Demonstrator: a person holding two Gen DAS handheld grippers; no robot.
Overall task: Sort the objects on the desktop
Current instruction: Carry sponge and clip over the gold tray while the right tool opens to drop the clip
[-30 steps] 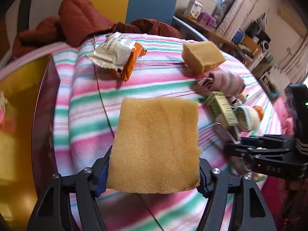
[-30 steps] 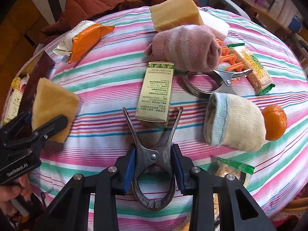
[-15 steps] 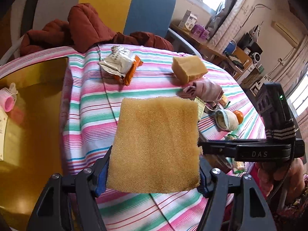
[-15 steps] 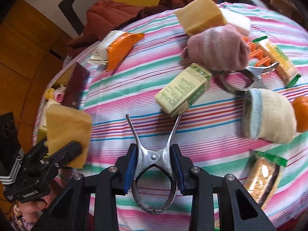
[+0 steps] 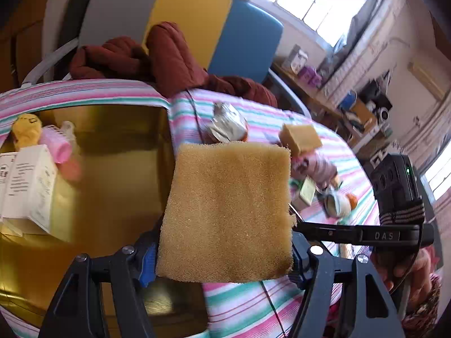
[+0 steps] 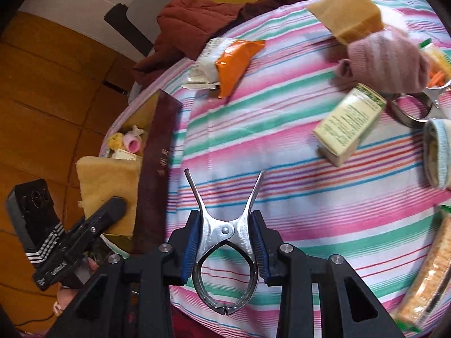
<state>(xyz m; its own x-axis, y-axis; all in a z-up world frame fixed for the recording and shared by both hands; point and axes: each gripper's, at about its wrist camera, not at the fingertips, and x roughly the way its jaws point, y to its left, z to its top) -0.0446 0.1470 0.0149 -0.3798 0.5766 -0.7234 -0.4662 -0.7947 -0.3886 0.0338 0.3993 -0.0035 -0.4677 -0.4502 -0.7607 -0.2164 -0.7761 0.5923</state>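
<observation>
Left wrist view: left gripper (image 5: 225, 256) tilts downward, its jaws clamped on the two side edges of a flat yellow sponge (image 5: 228, 211) held in the air above the near edge of the striped tablecloth (image 5: 242, 304), just beside the gold box (image 5: 118, 197). The box sits at the cloth's left edge; inside it, one white carton (image 5: 28, 188), one pink roller (image 5: 55, 143) and one yellow item (image 5: 26, 129), blurred.

Right wrist view: right gripper (image 6: 225, 239) also points downward, jaws pressed against the two handles of a metal spring clamp (image 6: 225, 242), which hangs clear above the cloth's near edge. A second metal clamp (image 6: 414, 107) lies at the right edge.

Count on the cloth: one thick sponge block (image 6: 349, 19) at the far edge, one orange-and-white snack packet (image 6: 225, 62), one pink sock roll (image 6: 386, 62), one cream sock roll (image 6: 437, 155), one green-printed carton (image 6: 349, 124), two clear cracker packs, probably, at the right edge (image 6: 428, 276) (image 6: 439, 56), the farther one mostly cut off. One small orange fruit (image 5: 351, 200).
</observation>
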